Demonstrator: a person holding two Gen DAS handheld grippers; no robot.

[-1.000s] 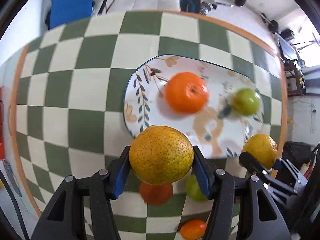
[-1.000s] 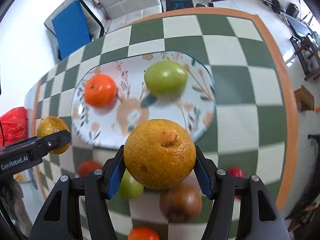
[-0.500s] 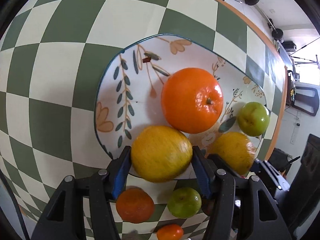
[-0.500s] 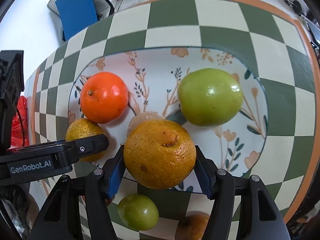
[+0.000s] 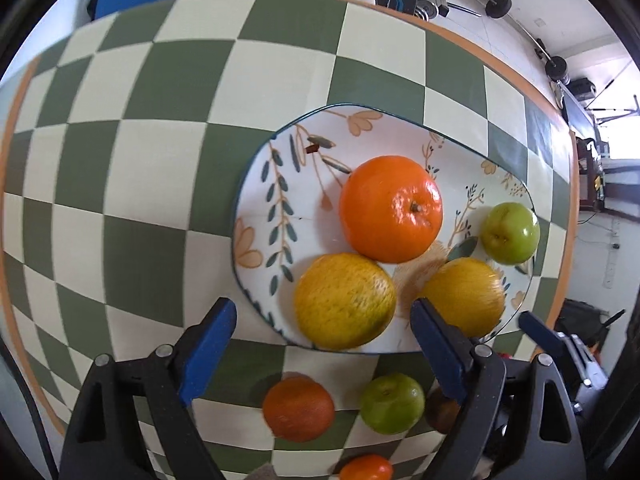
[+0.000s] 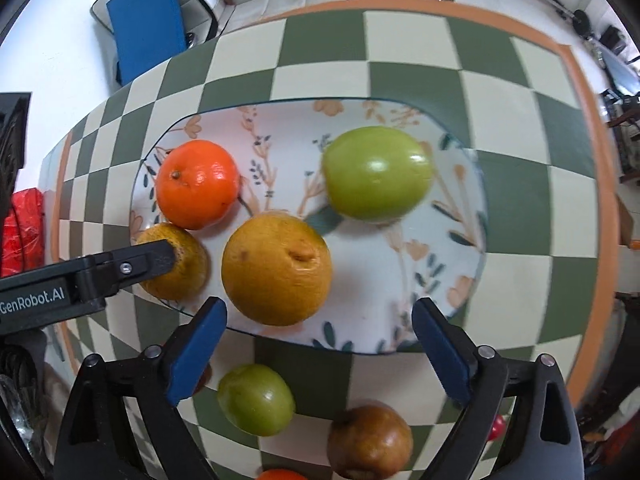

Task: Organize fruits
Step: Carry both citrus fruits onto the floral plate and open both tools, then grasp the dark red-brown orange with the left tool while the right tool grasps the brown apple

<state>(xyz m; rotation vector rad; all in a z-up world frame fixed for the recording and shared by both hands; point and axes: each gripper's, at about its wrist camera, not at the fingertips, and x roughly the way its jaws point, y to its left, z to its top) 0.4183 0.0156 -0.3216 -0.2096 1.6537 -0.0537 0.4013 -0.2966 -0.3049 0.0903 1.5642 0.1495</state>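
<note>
Four fruits were seen on the floral plate (image 5: 256,216): a bright orange (image 5: 391,208), a green apple (image 5: 510,227) and two yellow-orange citrus (image 5: 345,301) (image 5: 464,297) at the near rim. The fingers of the left gripper (image 5: 322,328) were opening and stood well apart, with the left citrus lying between them but not pressed by the blue pads. The fingers of the right gripper (image 6: 320,326) were likewise opening, spread wide, the right citrus (image 6: 277,269) resting on the plate just beyond them and untouched.

Trouble was judged likeliest from the freshly released, blurred citrus: both sat close to the near rim, and a roll toward the worktop (image 5: 160,92) could carry one off the plate. A finger brushed against either fruit on withdrawal could start that roll. The two grippers were crowded together, so a collision between them was also thought possible, and the bright orange, apparently touching the left citrus, could be nudged.

Differences between the views were noted. In the left wrist view a small orange (image 5: 298,408), a green fruit (image 5: 393,403) and another small orange at the bottom edge were shown loose on the worktop. In the right wrist view a brown fruit (image 6: 370,442) was shown plainly, the left gripper's finger (image 6: 152,262) was seen lying across the left citrus (image 6: 188,268), and a red bag (image 6: 24,232) appeared at the far left.
</note>
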